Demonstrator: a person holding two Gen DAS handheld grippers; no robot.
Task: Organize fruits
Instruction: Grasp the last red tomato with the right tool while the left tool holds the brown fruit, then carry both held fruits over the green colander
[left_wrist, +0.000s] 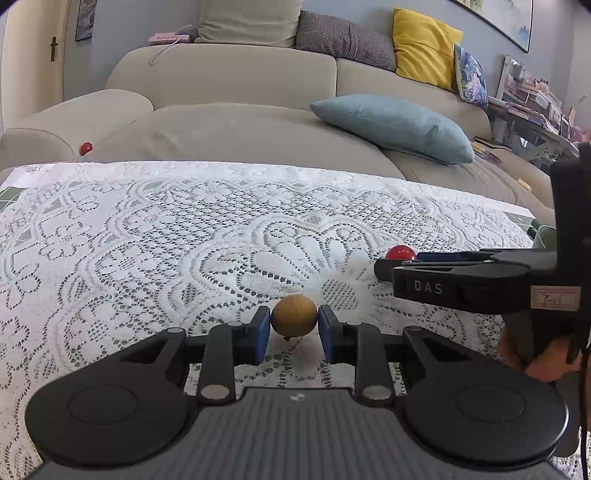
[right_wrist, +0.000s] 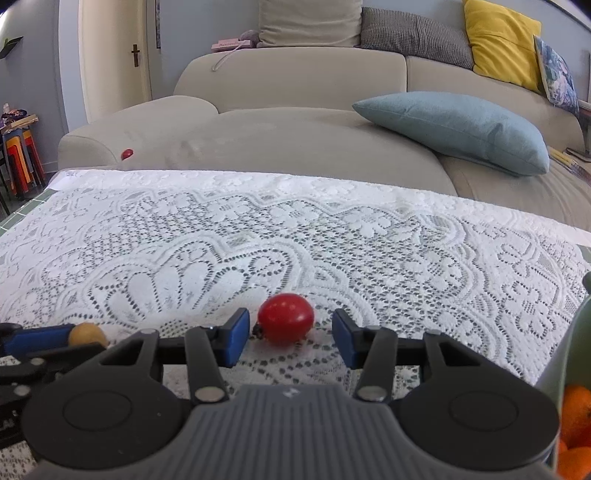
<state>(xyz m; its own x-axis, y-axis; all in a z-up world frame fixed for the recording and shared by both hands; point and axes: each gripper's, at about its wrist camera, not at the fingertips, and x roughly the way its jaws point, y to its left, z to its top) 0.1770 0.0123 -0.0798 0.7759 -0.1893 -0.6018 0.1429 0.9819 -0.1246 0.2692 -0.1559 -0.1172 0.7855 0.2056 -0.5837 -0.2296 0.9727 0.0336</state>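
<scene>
Two grippers work over the lace tablecloth (left_wrist: 147, 236), and we take them nearest first. Our left gripper (left_wrist: 294, 326) has its blue pads (left_wrist: 260, 334) pressed against both sides of a small tan-brown fruit (left_wrist: 294, 315), which sits squarely between the fingertips with its underside at the cloth; whether it rests on the cloth or is just clear of it we cannot tell. Our right gripper (right_wrist: 290, 336) has its fingers spread, and the red fruit (right_wrist: 286, 317) lies on the cloth between them, slightly ahead of the pad tips, with a visible gap on each side; neither pad touches it. At the right edge of the right wrist view we see a pale green container (right_wrist: 565, 354) holding orange fruit (right_wrist: 574, 417). Beyond the far edge of the table stands a beige sofa (right_wrist: 295, 122), where a second small red fruit (right_wrist: 127, 153) lies on the seat near the armrest, well apart from a blue cushion (right_wrist: 454, 125).
</scene>
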